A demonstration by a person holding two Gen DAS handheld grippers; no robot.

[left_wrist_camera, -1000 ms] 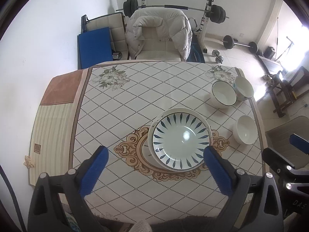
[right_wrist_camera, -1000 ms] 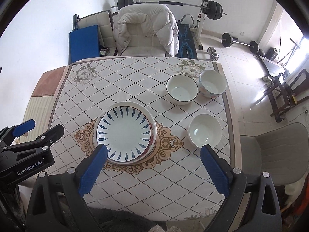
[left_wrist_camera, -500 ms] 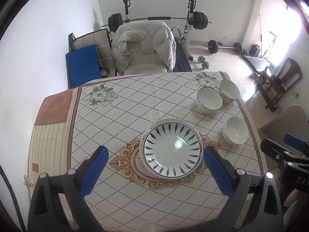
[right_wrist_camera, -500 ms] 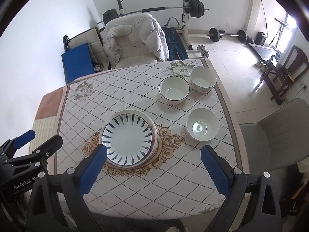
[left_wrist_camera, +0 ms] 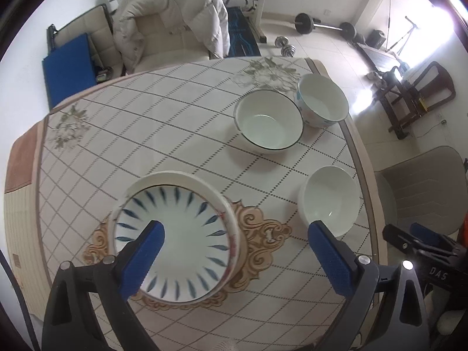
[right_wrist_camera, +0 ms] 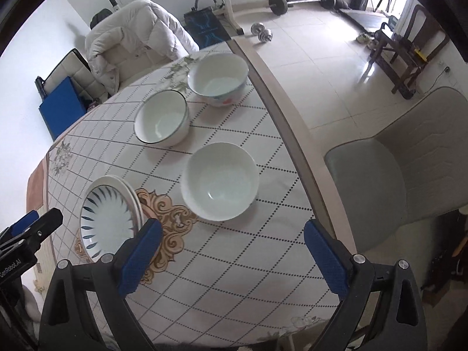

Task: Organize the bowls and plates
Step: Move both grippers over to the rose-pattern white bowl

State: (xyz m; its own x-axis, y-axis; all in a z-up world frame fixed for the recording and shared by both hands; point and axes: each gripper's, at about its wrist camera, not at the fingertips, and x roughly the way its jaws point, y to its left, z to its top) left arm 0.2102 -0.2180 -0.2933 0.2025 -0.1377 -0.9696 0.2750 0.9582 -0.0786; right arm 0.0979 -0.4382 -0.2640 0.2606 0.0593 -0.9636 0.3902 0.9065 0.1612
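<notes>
Left wrist view shows the left gripper [left_wrist_camera: 235, 251] with its jaws spread wide and holding nothing, above the table [left_wrist_camera: 175, 122]. Under and just ahead of its left jaw lies the plate stack [left_wrist_camera: 187, 234]: a white plate ringed with dark blue leaf strokes sits on top, and the rim of a larger cream plate shows beneath it. Just past the tip of the right jaw stands a plain white bowl [left_wrist_camera: 330, 201]. Farther ahead, beyond the gap between the jaws, a white bowl with a thin dark rim [left_wrist_camera: 269, 122] stands touching or nearly touching a taller bowl [left_wrist_camera: 323, 101] with a faint blue pattern on its outside. The right gripper [right_wrist_camera: 231, 251] likewise has its jaws wide apart and empty. From its camera the plain white bowl [right_wrist_camera: 220, 180] lies straight ahead between the jaws, the plate stack [right_wrist_camera: 108, 219] sits off the left jaw, and the other two bowls stand beyond.
</notes>
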